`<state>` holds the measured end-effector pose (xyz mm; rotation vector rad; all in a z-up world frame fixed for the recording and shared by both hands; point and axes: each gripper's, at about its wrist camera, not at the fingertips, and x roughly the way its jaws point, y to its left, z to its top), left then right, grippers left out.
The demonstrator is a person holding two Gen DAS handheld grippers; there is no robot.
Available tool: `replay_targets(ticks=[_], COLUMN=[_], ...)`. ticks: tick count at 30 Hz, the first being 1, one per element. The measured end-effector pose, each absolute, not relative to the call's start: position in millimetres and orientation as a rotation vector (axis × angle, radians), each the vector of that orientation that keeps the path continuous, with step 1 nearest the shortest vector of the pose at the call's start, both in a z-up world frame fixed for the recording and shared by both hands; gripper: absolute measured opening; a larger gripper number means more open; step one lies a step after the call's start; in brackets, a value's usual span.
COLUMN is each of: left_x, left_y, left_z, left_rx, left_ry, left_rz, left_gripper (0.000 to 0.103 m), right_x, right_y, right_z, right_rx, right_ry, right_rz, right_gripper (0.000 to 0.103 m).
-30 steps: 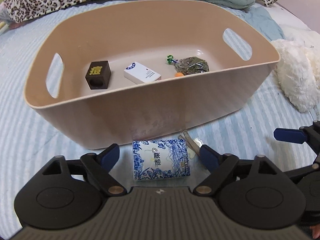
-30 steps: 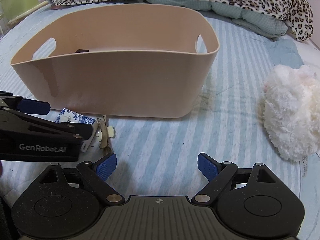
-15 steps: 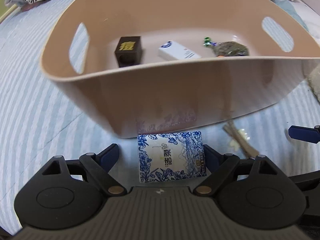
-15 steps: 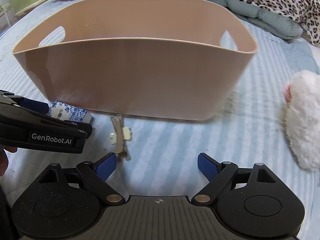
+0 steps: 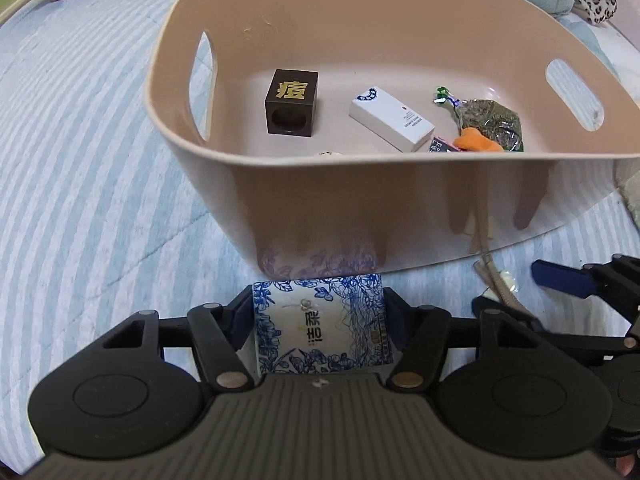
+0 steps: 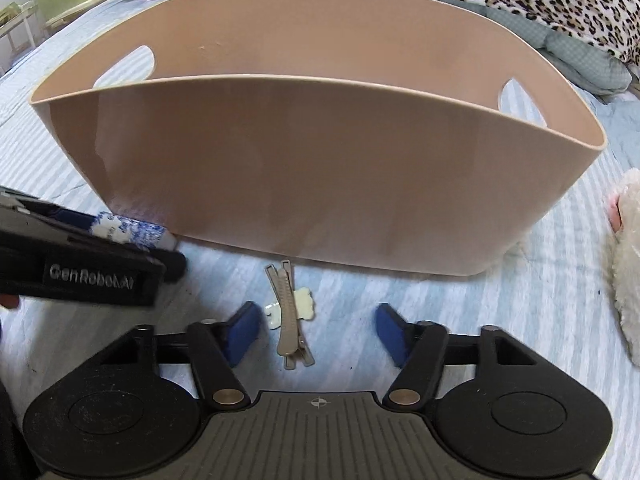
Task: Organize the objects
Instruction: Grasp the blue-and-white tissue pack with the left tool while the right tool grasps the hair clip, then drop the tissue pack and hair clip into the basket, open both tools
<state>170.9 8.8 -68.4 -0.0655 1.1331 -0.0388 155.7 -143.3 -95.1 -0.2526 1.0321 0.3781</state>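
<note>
A: Where does the left gripper (image 5: 319, 322) stand?

B: Its fingers press both sides of the blue-flowered tissue pack (image 5: 322, 326), which lies on the striped bedcover (image 5: 80, 184) right against the near wall of the tan tub (image 5: 400, 216). It looks like a closed grip on the pack.

A: And the right gripper (image 6: 316, 330)?

B: Wide apart, low over the bedcover, with the hair clip (image 6: 291, 316) lying between the fingers, touched by neither.

A: So which step is this?

B: Picking up the leftovers outside the tub. Inside already sit a dark box (image 5: 292, 102), a white box (image 5: 391, 118) and a snack bag (image 5: 490, 122).

A: What's next?

B: Probably lifting the pack over the rim and letting go inside. The clip lies flat and thin, so the right fingers would need to close low and square on it.
</note>
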Motion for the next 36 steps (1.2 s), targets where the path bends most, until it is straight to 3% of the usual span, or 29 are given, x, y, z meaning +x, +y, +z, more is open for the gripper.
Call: replay_targets(ticks=[5,18,36], left_x=[168,152,100], left_y=[9,11,6], left_z=[-67,-42,45], left_rx=[-0.053,-0.037,0.028], left_ry=[1.138,1.091,0.785], left_rz=[-0.062,-0.078,-0.097], left_gripper=[0.065,0.065,0.065], right_x=[151,126,97], right_y=[-147,-153,-202], right_z=[-92,-65,15], right_rx=[-0.255,-0.262,-0.143], right_ry=[1.039,0.981,0.687], right_rz=[0.377,0.399,0.353], right_gripper=[0.023,0.017,0.016])
